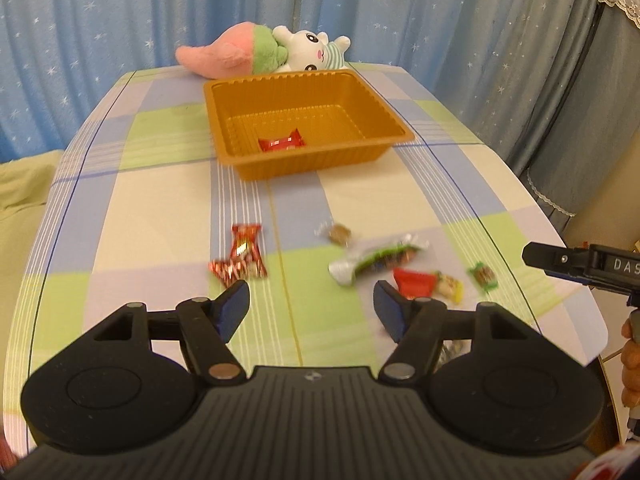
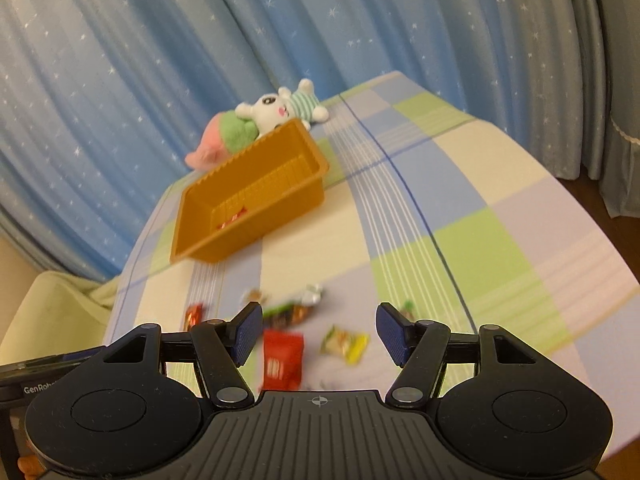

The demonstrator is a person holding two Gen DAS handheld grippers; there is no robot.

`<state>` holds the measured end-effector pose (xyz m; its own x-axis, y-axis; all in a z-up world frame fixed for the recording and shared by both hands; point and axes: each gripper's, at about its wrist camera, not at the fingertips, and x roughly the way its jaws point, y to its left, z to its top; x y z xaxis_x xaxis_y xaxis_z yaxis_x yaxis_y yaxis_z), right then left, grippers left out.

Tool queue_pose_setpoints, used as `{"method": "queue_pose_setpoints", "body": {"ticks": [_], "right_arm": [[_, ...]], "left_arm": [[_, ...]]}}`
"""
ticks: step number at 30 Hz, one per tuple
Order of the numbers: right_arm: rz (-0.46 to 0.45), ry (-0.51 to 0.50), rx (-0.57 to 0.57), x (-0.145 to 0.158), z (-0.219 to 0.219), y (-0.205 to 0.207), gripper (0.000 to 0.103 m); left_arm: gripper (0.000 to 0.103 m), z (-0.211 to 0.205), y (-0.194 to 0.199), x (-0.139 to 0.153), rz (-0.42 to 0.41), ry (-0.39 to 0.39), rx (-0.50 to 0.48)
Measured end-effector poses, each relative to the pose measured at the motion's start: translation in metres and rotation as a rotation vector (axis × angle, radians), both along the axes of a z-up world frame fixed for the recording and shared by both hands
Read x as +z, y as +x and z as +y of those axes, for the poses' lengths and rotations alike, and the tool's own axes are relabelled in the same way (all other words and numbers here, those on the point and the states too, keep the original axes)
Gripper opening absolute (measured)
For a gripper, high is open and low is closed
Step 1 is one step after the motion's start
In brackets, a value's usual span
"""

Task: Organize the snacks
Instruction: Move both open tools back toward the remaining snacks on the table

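An orange plastic tray (image 1: 394,122) stands mid-table with one red wrapped candy (image 1: 280,143) inside; the tray also shows in the right wrist view (image 2: 288,196). Loose snacks lie nearer: two red-and-silver candies (image 1: 242,256), a small brown candy (image 1: 339,233), a long green-and-silver bar (image 1: 376,258), a red packet (image 1: 414,282), a yellow packet (image 1: 452,288) and a small green candy (image 1: 483,276). My left gripper (image 1: 311,308) is open and empty above the table's near part. My right gripper (image 2: 316,330) is open and empty, above the red packet (image 2: 282,358) and yellow packet (image 2: 345,344).
A pink-and-green plush (image 1: 232,54) and a white rabbit plush (image 1: 312,52) lie behind the tray at the table's far edge. Blue star-print curtains (image 1: 120,20) hang behind. A checked cloth (image 1: 160,200) covers the table. The right gripper's body (image 1: 580,264) shows at the right edge.
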<state>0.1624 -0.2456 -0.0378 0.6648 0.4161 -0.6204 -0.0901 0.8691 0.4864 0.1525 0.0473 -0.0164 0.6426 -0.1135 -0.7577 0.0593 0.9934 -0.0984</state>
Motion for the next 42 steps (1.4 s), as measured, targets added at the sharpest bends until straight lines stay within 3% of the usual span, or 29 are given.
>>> {"method": "queue_pose_setpoints", "body": {"ticks": [11, 24, 30, 42], "right_arm": [[0.055, -0.02, 0.081, -0.013, 0.002, -0.051, 0.063], [0.116, -0.04, 0.168, -0.033, 0.019, -0.075, 0.063], [0.145, -0.038, 0.173, -0.041, 0.032, -0.07, 0.063], [0.221, -0.067, 0.089, -0.054, 0.06, -0.032, 0.063]], "left_arm": [[0.066, -0.01, -0.06, -0.001, 0.003, 0.002, 0.053], [0.066, -0.009, -0.106, -0.014, 0.044, 0.022, 0.108], [0.066, -0.002, -0.098, -0.021, 0.06, 0.028, 0.089], [0.066, 0.009, -0.038, -0.034, 0.081, 0.036, -0.039]]}}
